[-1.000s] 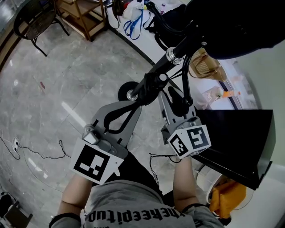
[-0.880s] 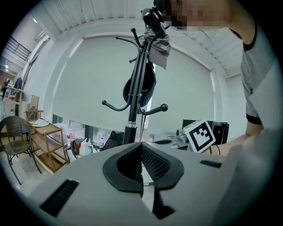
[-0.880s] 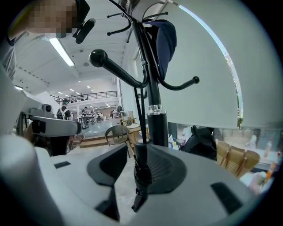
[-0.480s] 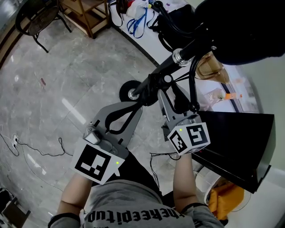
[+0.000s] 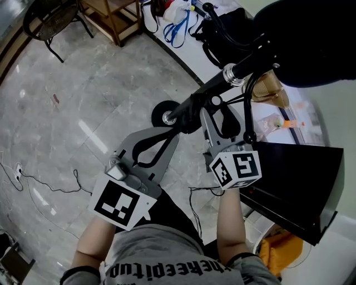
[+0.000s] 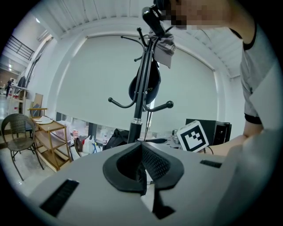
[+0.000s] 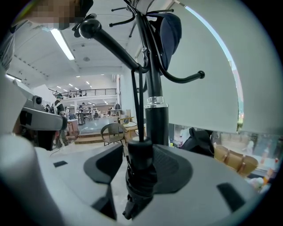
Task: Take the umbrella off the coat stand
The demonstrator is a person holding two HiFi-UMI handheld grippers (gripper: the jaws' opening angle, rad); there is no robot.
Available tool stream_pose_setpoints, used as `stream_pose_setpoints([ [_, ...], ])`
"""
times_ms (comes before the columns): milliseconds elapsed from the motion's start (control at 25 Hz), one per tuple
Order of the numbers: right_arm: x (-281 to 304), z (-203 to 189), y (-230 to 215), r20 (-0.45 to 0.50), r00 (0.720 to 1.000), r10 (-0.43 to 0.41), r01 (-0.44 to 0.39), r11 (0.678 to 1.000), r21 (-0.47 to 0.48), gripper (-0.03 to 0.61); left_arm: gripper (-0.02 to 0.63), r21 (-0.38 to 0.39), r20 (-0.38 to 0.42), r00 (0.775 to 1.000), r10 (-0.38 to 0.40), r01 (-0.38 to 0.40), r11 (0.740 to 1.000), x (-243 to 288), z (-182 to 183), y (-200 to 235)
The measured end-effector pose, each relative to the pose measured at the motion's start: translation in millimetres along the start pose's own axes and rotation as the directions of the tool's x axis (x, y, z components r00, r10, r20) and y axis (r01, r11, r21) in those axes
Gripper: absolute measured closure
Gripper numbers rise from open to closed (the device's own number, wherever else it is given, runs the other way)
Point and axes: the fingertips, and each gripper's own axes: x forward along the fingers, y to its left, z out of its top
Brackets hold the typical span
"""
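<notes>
The black coat stand (image 5: 214,89) runs from its round base (image 5: 165,116) up past my head; its pole (image 7: 154,88) rises just behind the jaws in the right gripper view. A folded black umbrella (image 7: 140,176) hangs by its strap (image 7: 136,101) from a hook. My right gripper (image 5: 218,118) has the umbrella (image 5: 224,125) between its jaws, which are opening; a thin gap shows beside the left pad. My left gripper (image 5: 176,130) is shut and empty, its tips by the pole (image 6: 140,88).
A dark bag (image 6: 148,84) hangs high on the stand. A black cabinet (image 5: 295,178) stands at my right. A wooden shelf (image 5: 108,16), a wicker chair (image 5: 47,22) and bags on a white ledge (image 5: 172,16) are farther off. A cable (image 5: 50,189) lies on the marble floor.
The right gripper's jaws have spread wider around the umbrella and the hand has sunk slightly. The left gripper has stayed where it was.
</notes>
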Motion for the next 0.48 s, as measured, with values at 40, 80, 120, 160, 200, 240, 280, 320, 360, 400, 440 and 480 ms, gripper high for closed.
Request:
stream_pose_setpoints([
  [40,2,0,-1,0.002,1.000,-0.007,0.007,1.000,-0.001,0.371,0.598,-0.001,0.000,1.000,0.003,-0.003,1.000,0,0,1],
  [80,3,0,-2,0.003,1.000,-0.014,0.014,1.000,-0.002,0.371,0.598,-0.003,0.001,1.000,0.006,-0.006,1.000,-1,-1,2],
  [120,5,0,-2,0.004,1.000,-0.020,0.020,1.000,-0.003,0.370,0.598,-0.004,0.001,1.000,0.009,-0.009,1.000,-1,-1,4],
  [160,6,0,-3,0.005,1.000,-0.027,0.027,1.000,-0.005,0.369,0.598,-0.006,0.001,1.000,0.012,-0.012,1.000,-2,-1,5],
  [200,8,1,-3,0.004,0.999,-0.034,0.034,0.999,-0.008,0.365,0.598,-0.007,0.001,1.000,0.014,-0.014,1.000,-3,-1,6],
  [240,9,2,-4,0.005,0.999,-0.042,0.042,0.999,-0.011,0.362,0.598,-0.008,0.001,1.000,0.017,-0.017,1.000,-3,-1,7],
  [280,9,2,-4,0.005,0.999,-0.051,0.051,0.999,-0.014,0.360,0.598,-0.009,0.001,1.000,0.019,-0.019,1.000,-4,-1,8],
  [320,10,3,-5,0.007,0.998,-0.059,0.059,0.998,-0.017,0.357,0.598,-0.010,0.001,1.000,0.022,-0.022,1.000,-4,-1,9],
  [360,11,3,-5,0.009,0.998,-0.067,0.068,0.997,-0.022,0.353,0.598,-0.012,0.002,1.000,0.024,-0.023,1.000,-5,-1,10],
  [400,11,4,-5,0.012,0.997,-0.076,0.076,0.997,-0.027,0.350,0.598,-0.013,0.003,1.000,0.025,-0.025,1.000,-5,-1,11],
  [440,12,4,-6,0.014,0.996,-0.084,0.084,0.996,-0.031,0.348,0.598,-0.014,0.003,1.000,0.026,-0.026,1.000,-6,-2,12],
  [480,14,4,-7,0.015,0.996,-0.092,0.093,0.995,-0.033,0.343,0.598,-0.014,0.002,1.000,0.027,-0.027,1.000,-6,-2,13],
])
